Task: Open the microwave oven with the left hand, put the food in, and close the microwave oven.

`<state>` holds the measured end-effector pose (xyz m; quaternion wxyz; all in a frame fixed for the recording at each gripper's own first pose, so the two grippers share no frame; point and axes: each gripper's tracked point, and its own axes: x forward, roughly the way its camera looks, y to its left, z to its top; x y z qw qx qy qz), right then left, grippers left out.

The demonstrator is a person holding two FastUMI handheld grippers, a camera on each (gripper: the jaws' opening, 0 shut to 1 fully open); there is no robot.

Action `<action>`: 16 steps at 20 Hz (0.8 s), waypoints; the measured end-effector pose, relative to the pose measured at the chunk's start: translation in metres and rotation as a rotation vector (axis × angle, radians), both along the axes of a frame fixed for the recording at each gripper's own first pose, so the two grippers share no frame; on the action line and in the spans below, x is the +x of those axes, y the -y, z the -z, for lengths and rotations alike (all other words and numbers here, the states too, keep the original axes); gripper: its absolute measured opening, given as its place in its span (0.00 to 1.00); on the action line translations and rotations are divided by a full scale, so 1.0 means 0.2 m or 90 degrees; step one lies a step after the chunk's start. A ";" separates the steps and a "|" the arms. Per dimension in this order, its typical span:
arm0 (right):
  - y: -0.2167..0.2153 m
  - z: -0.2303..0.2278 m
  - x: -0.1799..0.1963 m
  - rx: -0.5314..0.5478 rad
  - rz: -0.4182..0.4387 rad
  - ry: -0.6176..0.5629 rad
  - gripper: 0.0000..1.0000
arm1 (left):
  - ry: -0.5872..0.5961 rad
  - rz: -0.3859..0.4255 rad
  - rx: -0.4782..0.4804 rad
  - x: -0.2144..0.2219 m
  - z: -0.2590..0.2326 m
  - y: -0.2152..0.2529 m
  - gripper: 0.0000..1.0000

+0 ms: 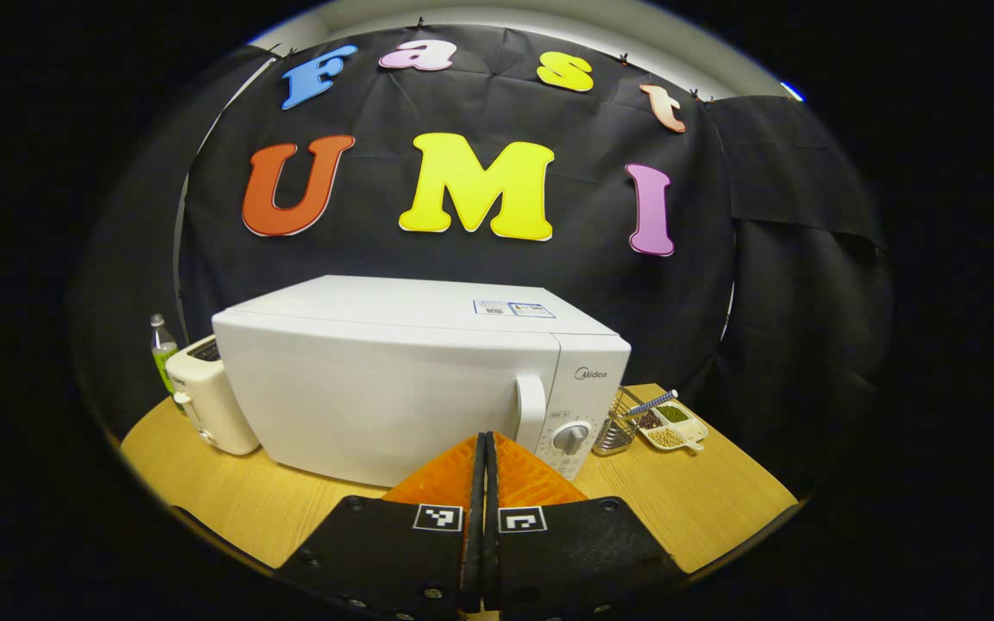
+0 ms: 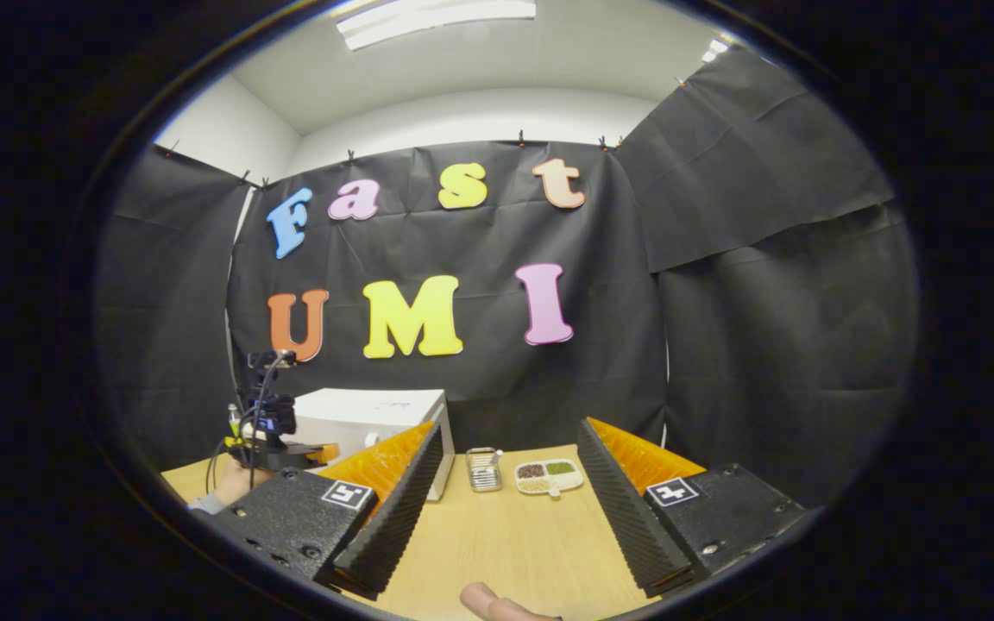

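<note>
The white microwave (image 1: 393, 379) stands on the wooden table (image 1: 704, 500) with its door shut, its handle (image 1: 530, 412) and dial (image 1: 572, 438) on the right side. My left gripper (image 1: 486, 442) is shut on nothing and points at the door just left of the handle, a little short of it. A white divided dish of beans (image 1: 674, 424) lies to the right of the microwave. In the right gripper view my right gripper (image 2: 510, 429) is open and empty above the table, facing the dish (image 2: 549, 474), with the microwave (image 2: 372, 418) and the left gripper (image 2: 268, 427) to its left.
A white toaster (image 1: 204, 397) and a small bottle (image 1: 160, 345) stand left of the microwave. A small metal basket (image 1: 613, 431) with a utensil sits between the microwave and the dish. A person's fingertip (image 2: 497, 604) shows at the near table edge (image 2: 497, 543).
</note>
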<state>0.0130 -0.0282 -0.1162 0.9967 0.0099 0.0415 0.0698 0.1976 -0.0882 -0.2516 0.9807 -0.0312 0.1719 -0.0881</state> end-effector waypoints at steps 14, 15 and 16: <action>-0.16 -0.12 -0.36 0.024 0.002 0.030 0.90 | 0.140 -0.041 0.031 -1.00 -0.68 -0.22 0.93; -0.18 -0.13 -0.39 0.022 -0.003 0.035 0.90 | 0.141 -0.038 0.023 -1.06 -0.69 -0.22 0.93; -0.19 -0.14 -0.41 0.021 -0.005 0.040 0.90 | 0.141 -0.039 0.020 -1.11 -0.70 -0.22 0.93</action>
